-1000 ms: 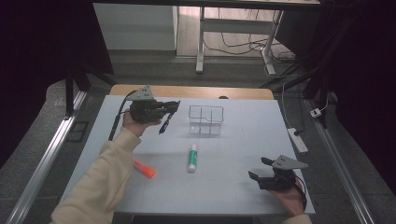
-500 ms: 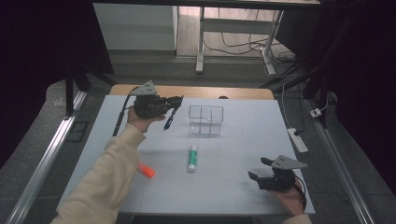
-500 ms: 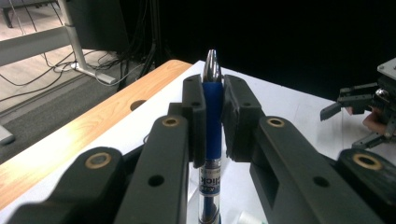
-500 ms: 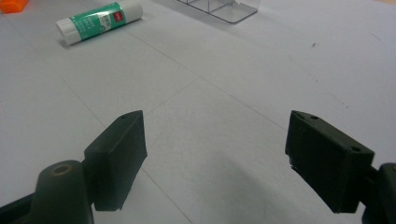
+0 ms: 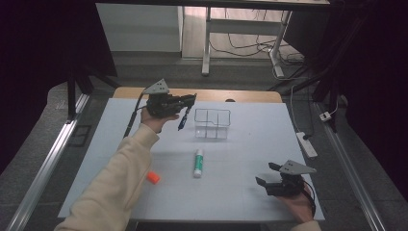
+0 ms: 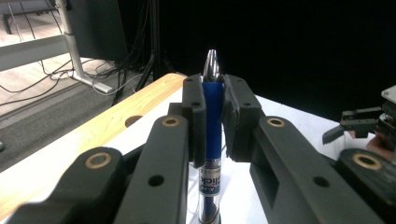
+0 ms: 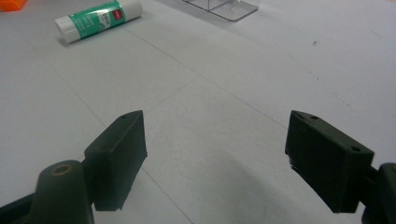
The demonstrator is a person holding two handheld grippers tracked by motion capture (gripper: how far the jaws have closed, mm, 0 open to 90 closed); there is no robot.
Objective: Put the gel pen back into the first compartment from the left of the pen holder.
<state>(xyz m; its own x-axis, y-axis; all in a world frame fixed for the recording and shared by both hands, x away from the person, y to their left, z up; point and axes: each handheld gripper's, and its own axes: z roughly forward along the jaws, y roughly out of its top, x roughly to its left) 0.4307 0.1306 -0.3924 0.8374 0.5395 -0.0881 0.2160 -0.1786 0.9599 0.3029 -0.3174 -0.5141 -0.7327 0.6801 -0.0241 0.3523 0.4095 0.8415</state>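
My left gripper (image 5: 190, 100) hovers over the far left part of the white table (image 5: 250, 144), just left of a clear divided box (image 5: 212, 123). It is shut on a blue pen (image 5: 183, 120), which hangs slanted below the jaws. In the left gripper view the pen (image 6: 213, 116) stands upright between the pads, its silver tip above them. A green and white glue stick (image 5: 197, 162) lies mid-table. My right gripper (image 5: 264, 173) rests near the front right edge, open, with nothing between its jaws (image 7: 215, 154). Ahead of it lie the glue stick (image 7: 98, 19) and the box (image 7: 224, 7).
An orange cap-like piece (image 5: 153, 177) lies by the left sleeve near the front left. A wooden strip (image 5: 240, 95) borders the table's far edge. A power strip (image 5: 307, 143) sits off the right side. Metal rails run along both sides.
My left gripper has moved right and slightly up with the pen, closer to the clear box. The right gripper has stayed where it was.
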